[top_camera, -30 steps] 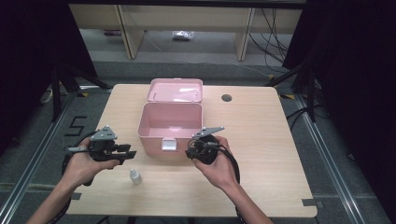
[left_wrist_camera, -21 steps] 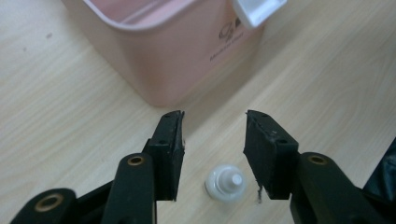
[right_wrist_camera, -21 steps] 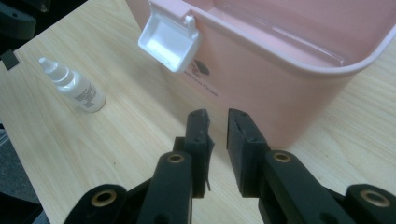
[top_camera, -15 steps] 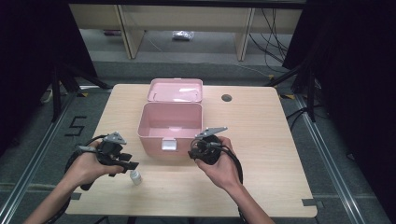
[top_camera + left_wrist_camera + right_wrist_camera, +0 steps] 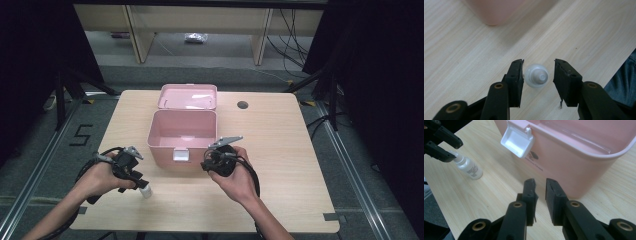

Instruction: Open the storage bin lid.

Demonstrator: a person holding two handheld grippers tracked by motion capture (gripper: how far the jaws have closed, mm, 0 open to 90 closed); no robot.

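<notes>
Since the earlier frames, lowered to lower left of the high view: left gripper (image 5: pixel 537 77), fingers wide astride the small white bottle (image 5: pixel 145 191) upright on the table (image 5: pixel 300 165), likely to grip it; right gripper (image 5: pixel 540 195) narrowly parted, empty, beside pink box (image 5: pixel 182 132).

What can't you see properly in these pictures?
- Writing on the little white bottle: too small in the right gripper view.
- The bottle's body: hidden under its own cap in the left gripper view.
- Pink box floor: partly hidden by its front wall in the high view.
</notes>
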